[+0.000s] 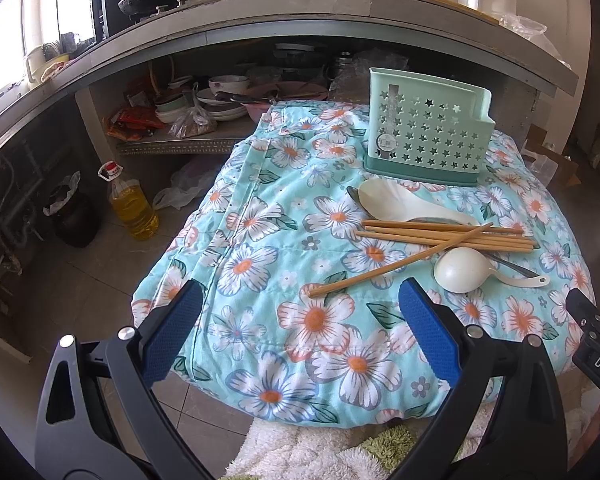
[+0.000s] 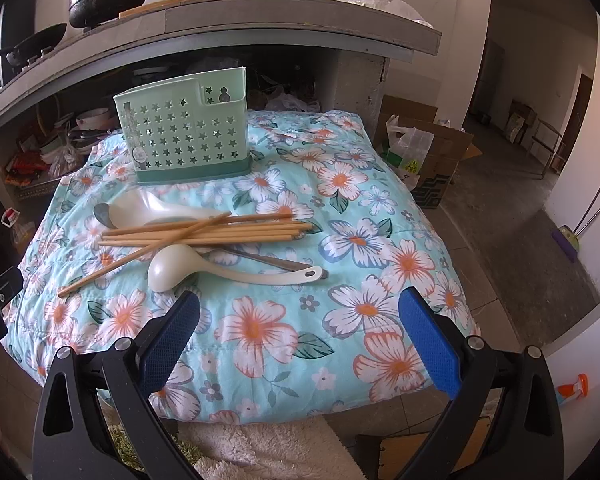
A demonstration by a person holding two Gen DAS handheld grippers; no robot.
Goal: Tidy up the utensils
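Left gripper (image 1: 300, 320) and right gripper (image 2: 298, 320): jaws spread wide, grasping nothing, both held above the near edge of the floral quilt (image 2: 340, 340); the mint-green utensil holder (image 2: 184, 132) stands upright at the far side; before it lie bamboo chopsticks (image 2: 204, 232), a white rice paddle (image 2: 156, 208), a white ladle (image 2: 204, 266) and a metal spoon (image 2: 100, 213), overlapping in 1 pile.

The holder (image 2: 188, 136) is smooth pale-green plastic pierced with stars, standing on a soft quilted floral cloth (image 2: 340, 280). The chopsticks (image 2: 204, 232) look like matt bamboo or wood, the ladle (image 2: 172, 268) glossy cream plastic. Textured blue pads (image 2: 428, 344) line black gripper arms.
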